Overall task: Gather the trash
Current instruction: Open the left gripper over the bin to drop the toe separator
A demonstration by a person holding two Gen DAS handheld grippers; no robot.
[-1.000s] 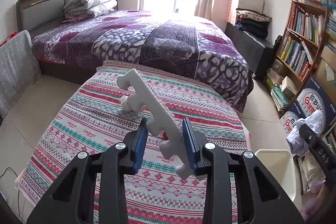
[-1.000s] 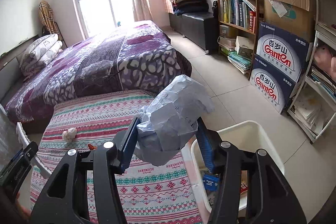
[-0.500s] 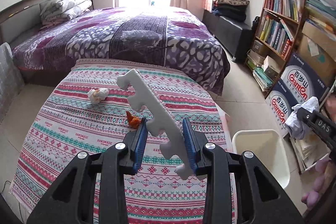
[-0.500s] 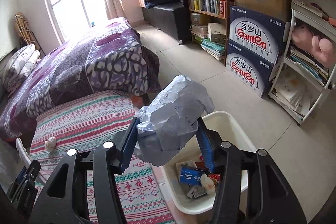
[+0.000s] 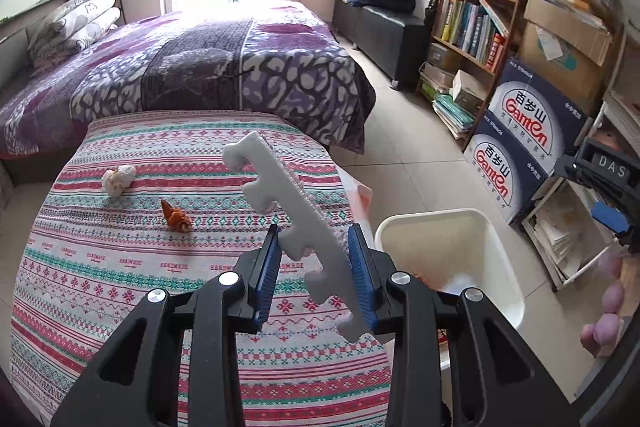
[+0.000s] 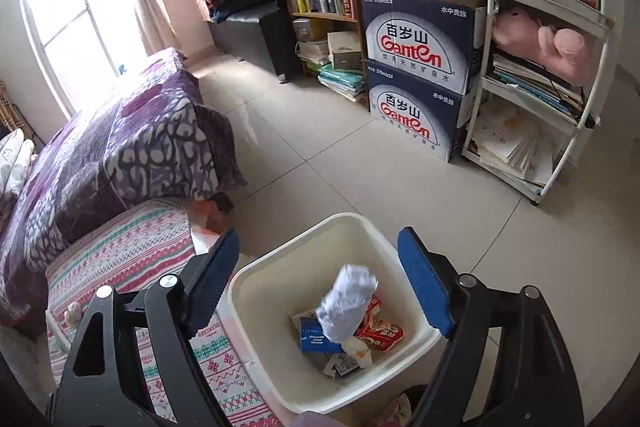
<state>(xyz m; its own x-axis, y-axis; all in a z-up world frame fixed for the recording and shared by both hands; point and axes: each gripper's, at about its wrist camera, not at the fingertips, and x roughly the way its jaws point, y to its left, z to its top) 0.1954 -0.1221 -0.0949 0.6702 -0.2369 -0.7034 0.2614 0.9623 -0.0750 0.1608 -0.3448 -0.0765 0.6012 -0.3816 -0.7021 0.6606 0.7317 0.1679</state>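
My left gripper [image 5: 314,267] is shut on a long white notched foam strip [image 5: 288,203], held above the striped cloth next to the white bin [image 5: 500,259]. My right gripper [image 6: 320,283] is open and empty above the white bin [image 6: 248,291]. A crumpled white paper ball [image 6: 346,301] lies in the bin on top of packets and wrappers. On the cloth lie a small crumpled white tissue [image 5: 118,179] and an orange scrap [image 5: 176,219]. The right gripper [image 5: 608,187] shows at the right edge of the left wrist view.
The patterned cloth [image 5: 120,267] covers a low surface in front of a purple bed [image 5: 200,63]. Blue Ganten boxes [image 6: 416,75], a bookshelf [image 5: 476,27] and a white rack [image 6: 540,99] stand on the tiled floor [image 6: 360,163] by the bin.
My right gripper has opened and the crumpled paper ball has dropped into the bin. My left gripper has moved right toward the bin, still holding the foam strip.
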